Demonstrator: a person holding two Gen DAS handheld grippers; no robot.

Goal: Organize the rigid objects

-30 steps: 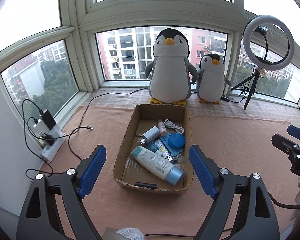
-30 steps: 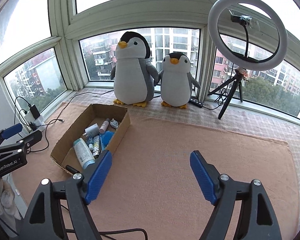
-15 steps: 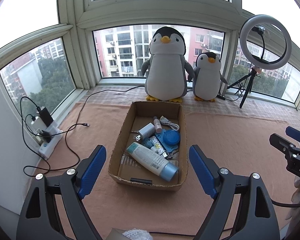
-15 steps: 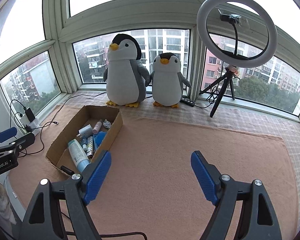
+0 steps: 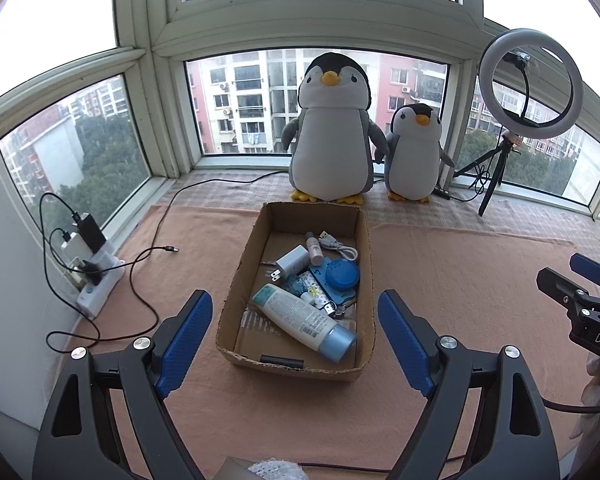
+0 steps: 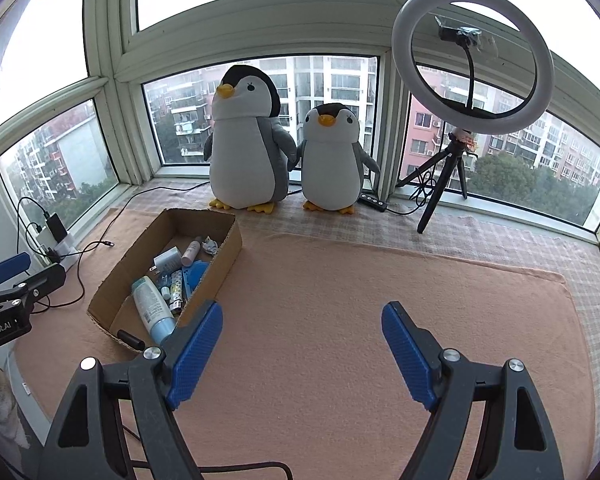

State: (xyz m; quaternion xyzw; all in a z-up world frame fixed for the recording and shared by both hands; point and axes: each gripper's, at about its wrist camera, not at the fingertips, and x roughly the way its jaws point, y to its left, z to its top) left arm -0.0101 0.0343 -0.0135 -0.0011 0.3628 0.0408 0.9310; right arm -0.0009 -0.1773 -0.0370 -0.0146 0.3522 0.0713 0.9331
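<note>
A cardboard box [image 5: 236, 280] sits on the pink mat and also shows in the right wrist view [image 6: 228, 256]. Inside it lie a white bottle with a blue cap [image 5: 304, 322], a white charger plug [image 5: 291, 260], a blue round case [image 5: 342, 274], a small pink-capped bottle [image 5: 313, 246], a white cable [image 5: 338, 245] and a black stick [image 5: 281, 361]. My left gripper [image 5: 295, 340] is open and empty, held above the box's near end. My right gripper [image 6: 302, 350] is open and empty over bare mat, right of the box.
Two plush penguins [image 5: 330, 132] [image 5: 416, 156] stand at the window behind the box. A ring light on a tripod [image 6: 470, 64] stands at the back right. A power strip with chargers and cables [image 5: 92, 276] lies at the left wall.
Both grippers have drawn back and risen a little, so the box and penguins look smaller and further off. Both stay open and empty.
</note>
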